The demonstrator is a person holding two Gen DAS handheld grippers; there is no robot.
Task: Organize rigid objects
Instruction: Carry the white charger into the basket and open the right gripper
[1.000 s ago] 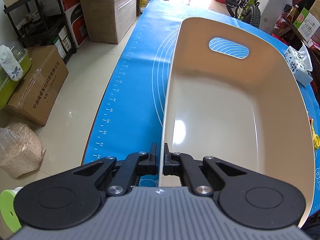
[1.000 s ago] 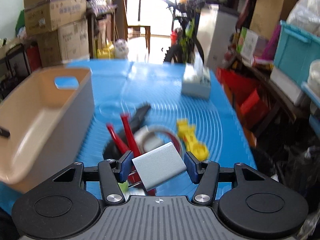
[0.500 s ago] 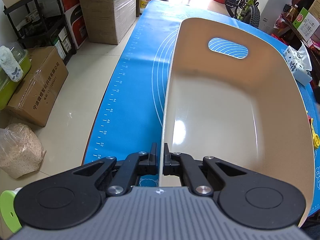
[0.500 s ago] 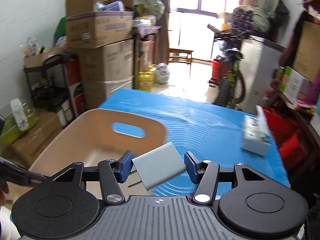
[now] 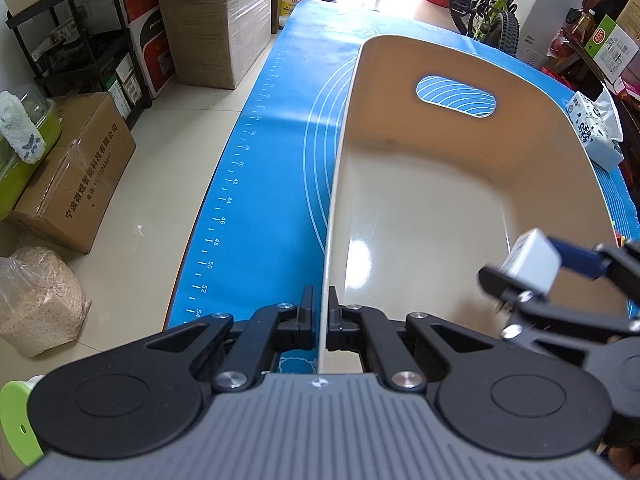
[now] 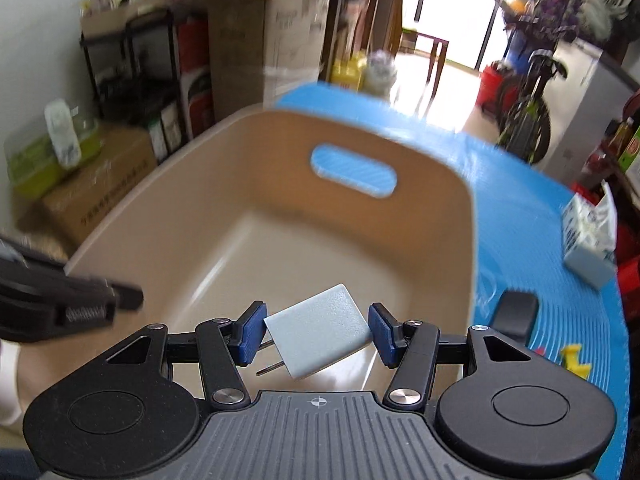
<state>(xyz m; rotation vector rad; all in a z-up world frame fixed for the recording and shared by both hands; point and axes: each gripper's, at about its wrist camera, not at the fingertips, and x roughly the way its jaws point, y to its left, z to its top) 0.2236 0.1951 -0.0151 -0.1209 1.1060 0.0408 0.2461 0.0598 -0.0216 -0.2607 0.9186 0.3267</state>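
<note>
A beige plastic bin [image 5: 448, 168] with a handle slot stands on the blue mat [image 5: 280, 128]. My left gripper [image 5: 323, 322] is shut on the bin's near left rim [image 5: 332, 216]. My right gripper [image 6: 317, 332] is shut on a white plug adapter [image 6: 318, 330], held tilted with its two metal prongs pointing left, above the inside of the bin [image 6: 288, 240]. In the left wrist view the right gripper [image 5: 560, 272] with the adapter [image 5: 530, 266] enters from the right over the bin's near end. The left gripper [image 6: 120, 300] shows at the left in the right wrist view.
A tissue pack [image 6: 588, 236], a black object [image 6: 516, 314] and a yellow toy [image 6: 576, 360] lie on the mat right of the bin. Cardboard boxes [image 5: 76, 176], shelves and a bicycle [image 5: 492, 4] stand around the table. The mat's left edge drops to the floor.
My right gripper carried the adapter leftward from over the pile of objects to above the bin's inside, and now shows in the left wrist view. The left gripper kept still on the rim.
</note>
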